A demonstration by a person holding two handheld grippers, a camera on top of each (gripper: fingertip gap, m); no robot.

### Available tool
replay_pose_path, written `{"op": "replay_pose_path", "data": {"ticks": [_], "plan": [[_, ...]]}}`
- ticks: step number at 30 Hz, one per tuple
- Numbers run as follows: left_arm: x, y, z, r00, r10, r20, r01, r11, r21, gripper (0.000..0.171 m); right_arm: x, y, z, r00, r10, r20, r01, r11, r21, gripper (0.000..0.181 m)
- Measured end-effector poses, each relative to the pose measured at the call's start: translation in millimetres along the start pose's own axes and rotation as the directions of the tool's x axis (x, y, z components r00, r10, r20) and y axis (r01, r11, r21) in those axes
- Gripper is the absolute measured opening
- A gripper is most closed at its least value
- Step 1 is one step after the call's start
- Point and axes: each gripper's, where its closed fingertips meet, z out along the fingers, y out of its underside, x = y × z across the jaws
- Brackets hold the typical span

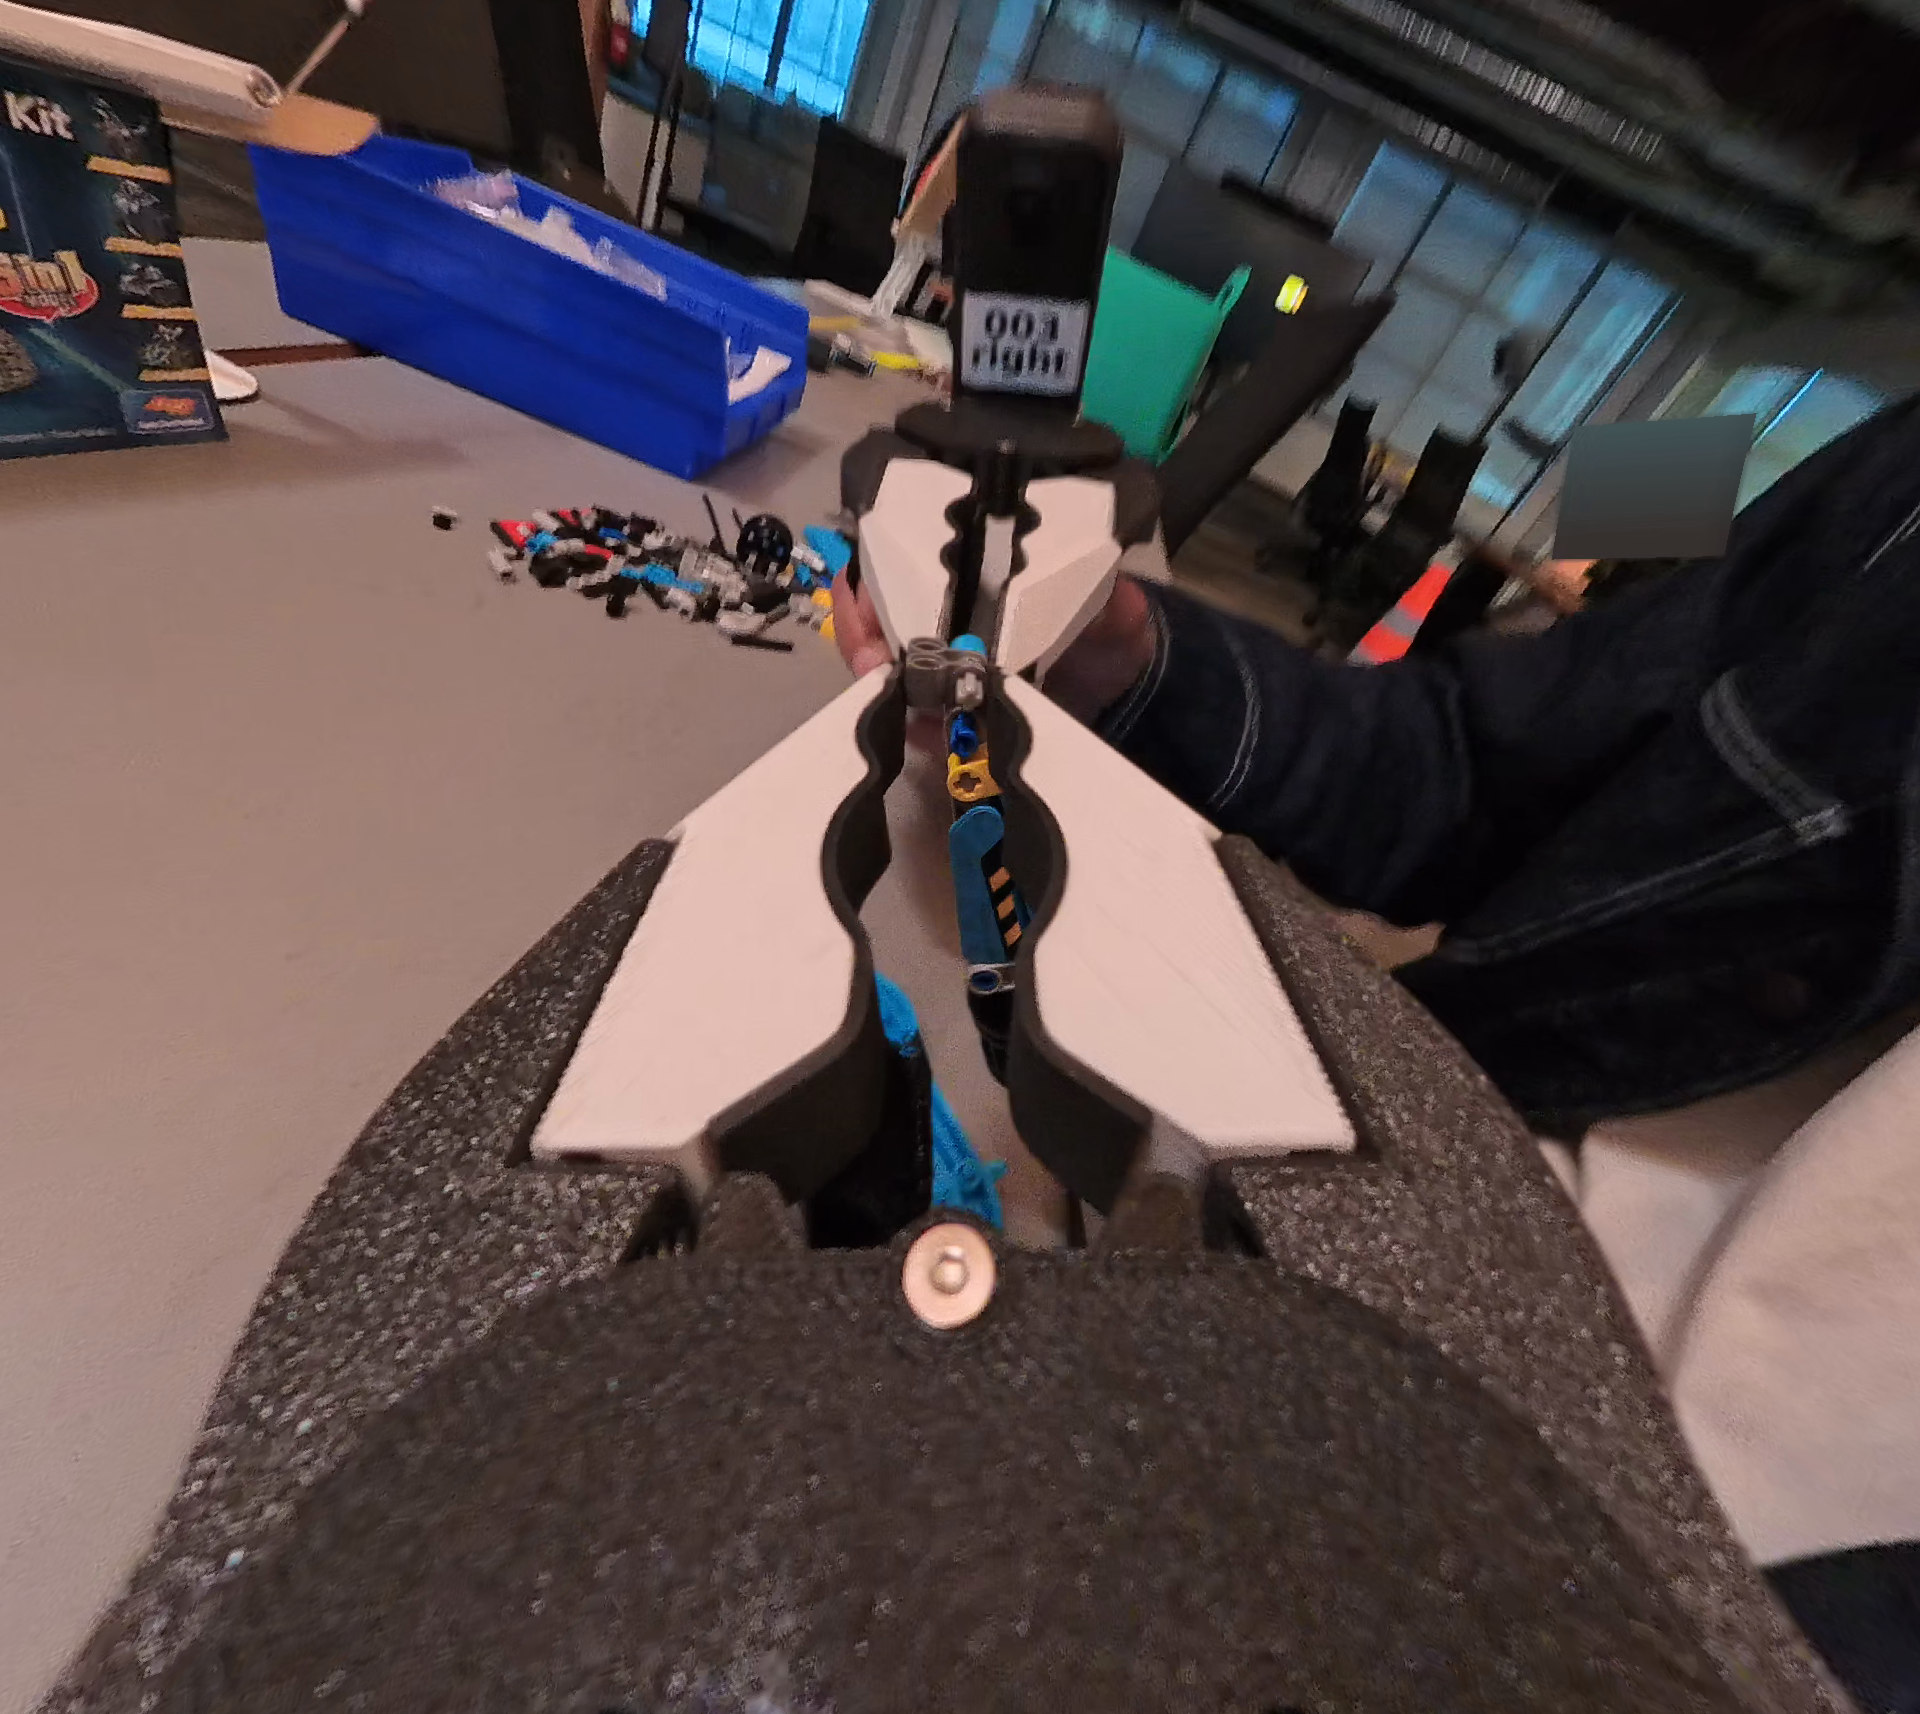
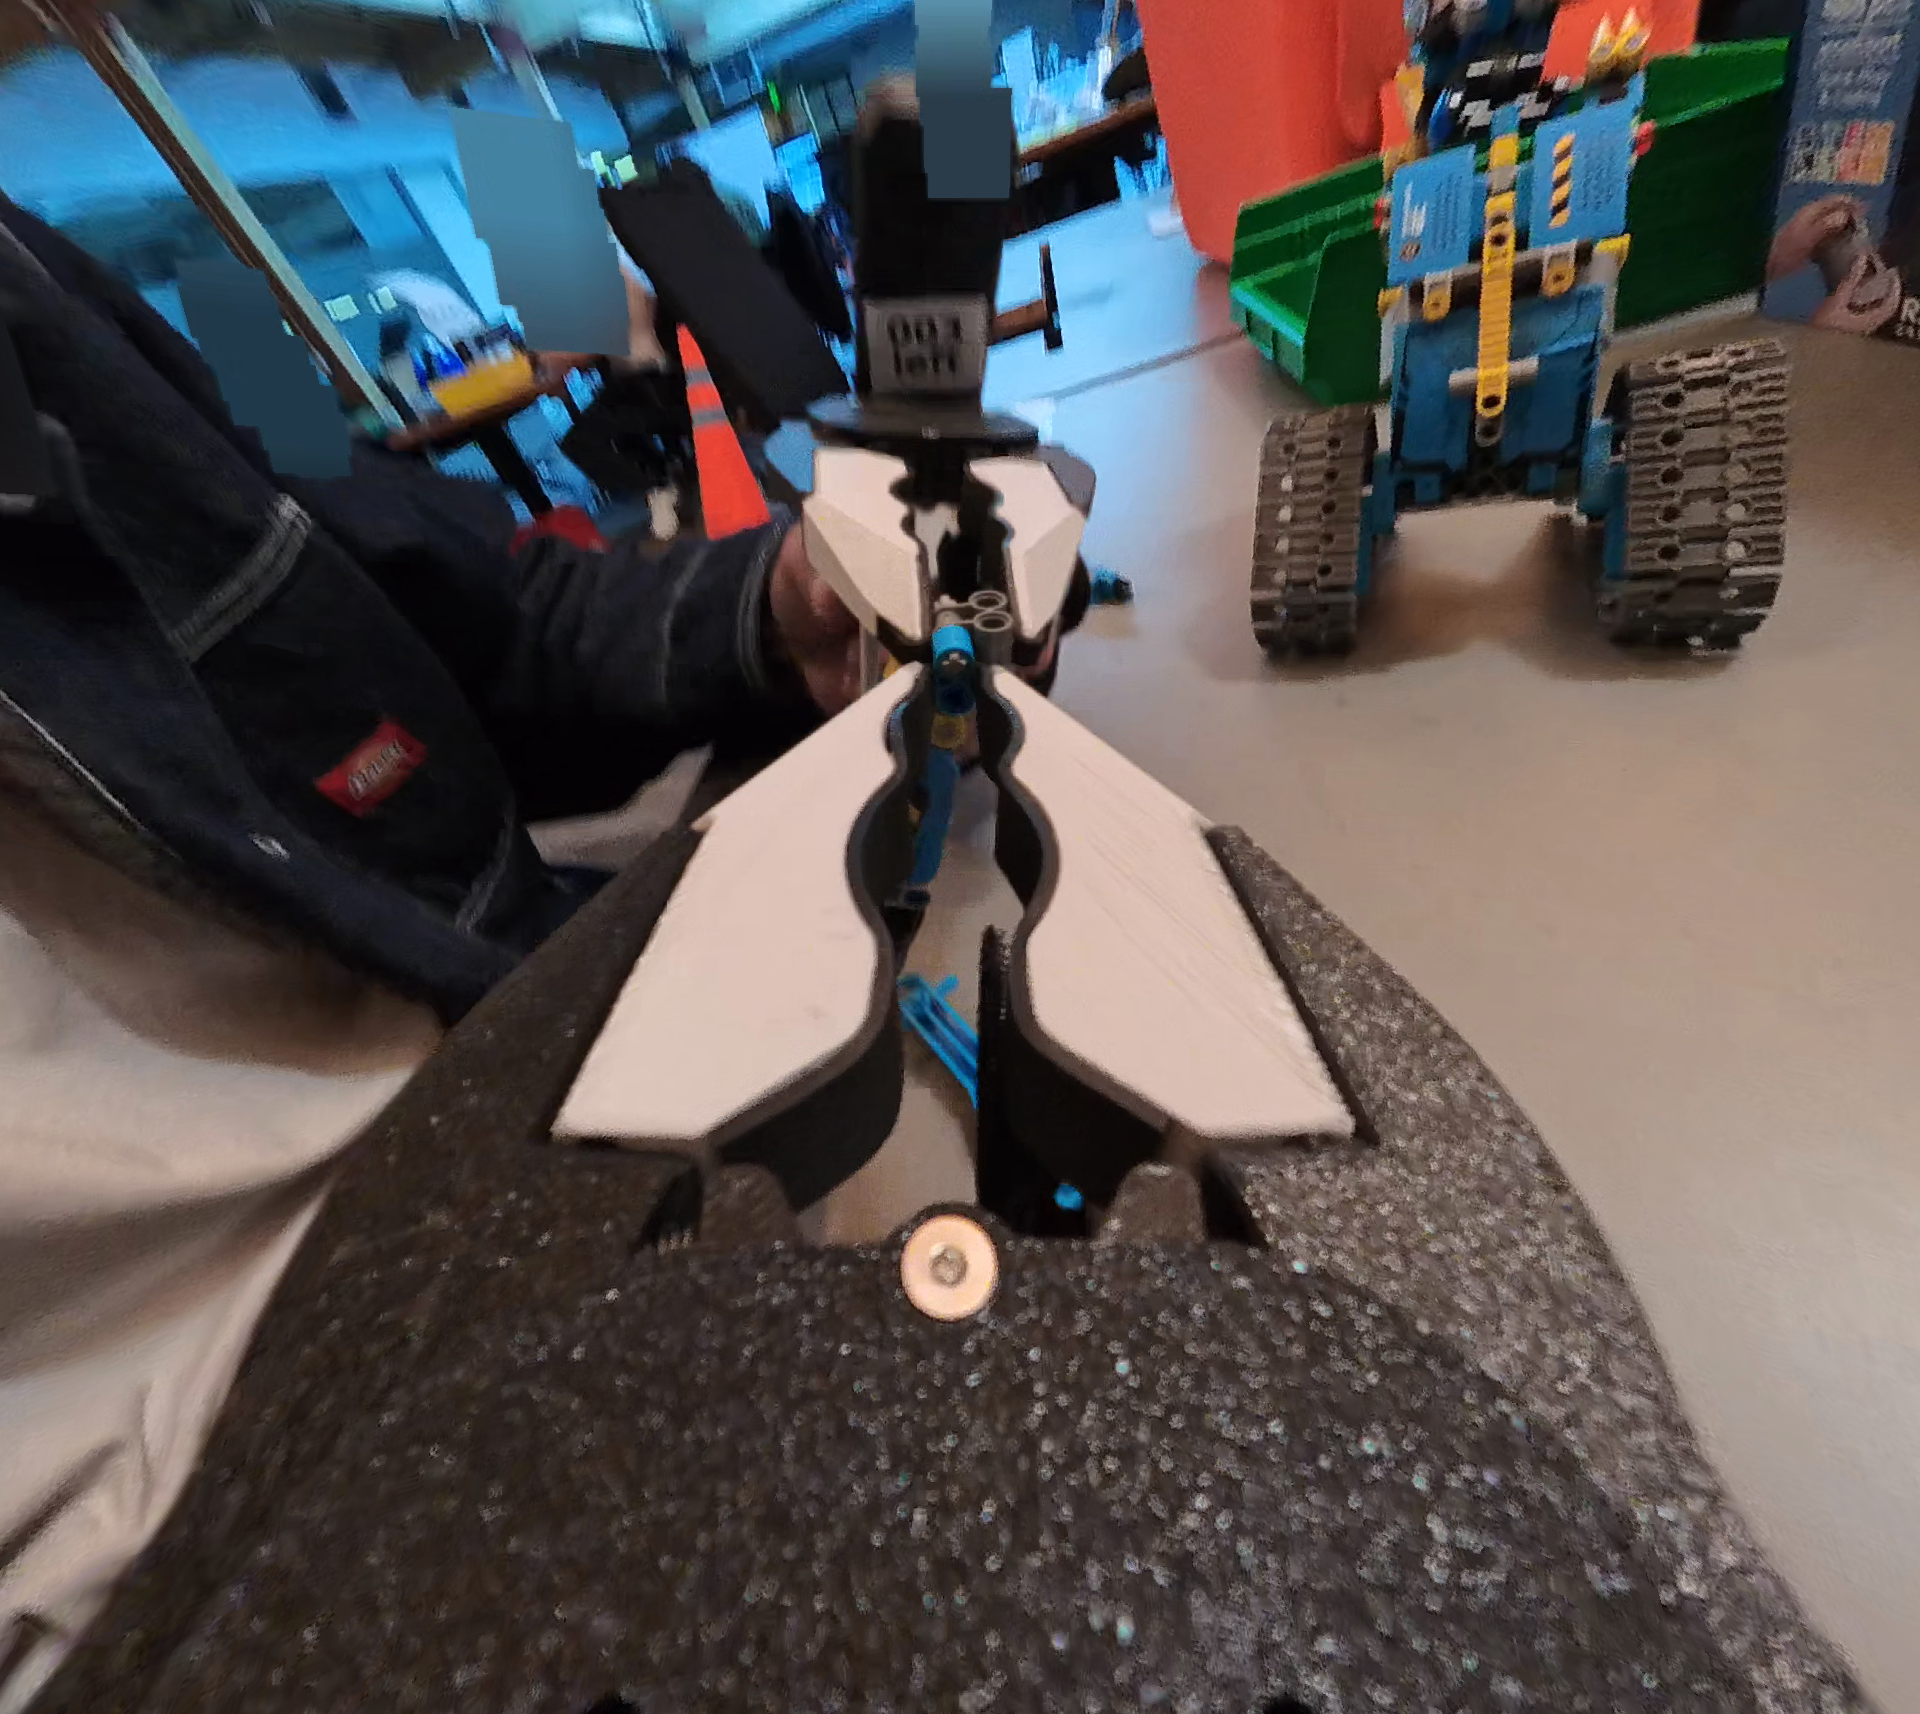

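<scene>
My left gripper [image 1: 943, 677] and my right gripper [image 2: 956, 677] meet tip to tip above the grey table [image 1: 260, 833]. The left gripper is shut on a small grey connector [image 1: 928, 670], which also shows in the right wrist view [image 2: 987, 615]. The right gripper, which shows in the left wrist view [image 1: 982, 625], is shut on the blue top end [image 2: 951, 648] of a slim blue, yellow and black brick assembly [image 1: 987, 875]. The assembly hangs below both grippers. The connector and the blue end touch. A hand holds each gripper.
A pile of loose small bricks [image 1: 665, 568], a blue bin [image 1: 520, 314] and a printed kit box [image 1: 83, 282] lie to the left. A tracked brick robot [image 2: 1507, 376], a green bin [image 2: 1309, 314] and an orange backing [image 2: 1278, 54] stand to the right. Blue pieces [image 2: 940, 1030] lie under the grippers. Only a small space, under 4 cm, lies between the two pairs of fingers. From the left gripper's tips to the tracked brick robot [image 2: 1507, 376] is close to 20 cm.
</scene>
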Motion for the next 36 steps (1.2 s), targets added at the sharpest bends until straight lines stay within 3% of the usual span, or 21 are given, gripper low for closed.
{"op": "replay_pose_path", "data": {"ticks": [4, 10, 13, 14, 16, 18, 22, 26, 30, 33, 36], "plan": [[7, -17, -3, 0.995, -0.077, -0.058, 0.084, 0.989, 0.118, 0.014, -5, -19, 2, 0.999, 0.051, 0.02, -0.053, 0.99, 0.128, 0.004], [-6, -19, -12, 0.989, -0.151, -0.009, 0.15, 0.976, 0.155, 0.012, 6, -18, 2, 0.991, 0.131, -0.011, -0.128, 0.982, 0.14, 0.004], [-48, -50, -76, 0.955, -0.292, 0.04, 0.252, 0.879, 0.406, 0.012, 33, -51, -71, 0.979, 0.196, -0.062, -0.157, 0.906, 0.393, 0.002], [-46, -48, -77, 0.963, -0.263, 0.055, 0.223, 0.896, 0.383, 0.011, 32, -43, -70, 0.983, 0.148, -0.113, -0.105, 0.942, 0.318, 0.004], [-18, -28, -38, 0.993, -0.091, 0.078, 0.074, 0.977, 0.198, 0.013, 23, -38, -54, 0.99, 0.119, -0.08, -0.094, 0.958, 0.27, 0.004], [-8, -16, -18, 0.998, -0.046, 0.05, 0.04, 0.993, 0.108, 0.013, 28, -37, -53, 0.989, 0.108, -0.099, -0.08, 0.964, 0.253, 0.005], [-14, -13, -20, 0.996, -0.044, 0.079, 0.037, 0.995, 0.093, 0.013, 34, -35, -58, 0.985, 0.156, -0.078, -0.132, 0.959, 0.252, 0.005], [-11, -7, -14, 0.988, 0.074, 0.133, -0.08, 0.996, 0.039, 0.014, 30, -21, -42, 0.989, 0.103, -0.102, -0.088, 0.986, 0.142, 0.005], [-3, -8, -13, 0.977, 0.162, 0.137, -0.169, 0.985, 0.038, 0.014, 23, -24, -41, 0.993, 0.095, -0.065, -0.084, 0.984, 0.159, 0.005], [-13, 0, -13, 0.891, 0.383, 0.245, -0.376, 0.924, -0.075, 0.014, 30, -24, -44, 0.989, 0.106, -0.101, -0.088, 0.982, 0.169, 0.005], [-44, 28, -17, 0.666, 0.67, 0.327, -0.548, 0.737, -0.394, 0.015, 44, -27, -54, 0.975, 0.147, -0.166, -0.111, 0.972, 0.205, 0.005]]}}
